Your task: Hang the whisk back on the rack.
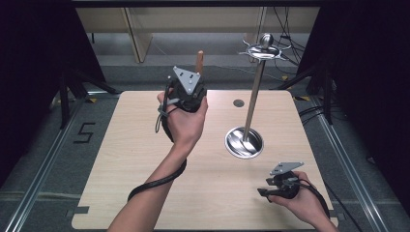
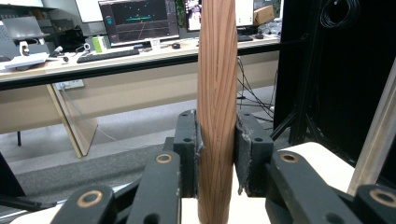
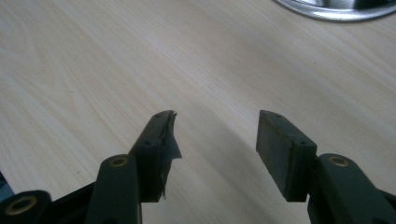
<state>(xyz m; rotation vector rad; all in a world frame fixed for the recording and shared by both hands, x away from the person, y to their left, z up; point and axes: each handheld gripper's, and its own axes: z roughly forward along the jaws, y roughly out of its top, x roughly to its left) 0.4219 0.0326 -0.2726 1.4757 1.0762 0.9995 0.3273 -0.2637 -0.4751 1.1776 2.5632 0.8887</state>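
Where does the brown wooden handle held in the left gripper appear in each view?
High view: the brown wooden handle pokes up behind the left gripper, upper centre.
Left gripper view: it stands upright, centre, clamped between the jaws.
Right gripper view: not in it.
Shared landmark: the steel stand's round base, at the top right edge of the right gripper view.

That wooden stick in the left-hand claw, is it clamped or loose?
Clamped. In the left gripper view the wooden stick stands upright between the left gripper jaws, both pads pressed against its sides with no gap.
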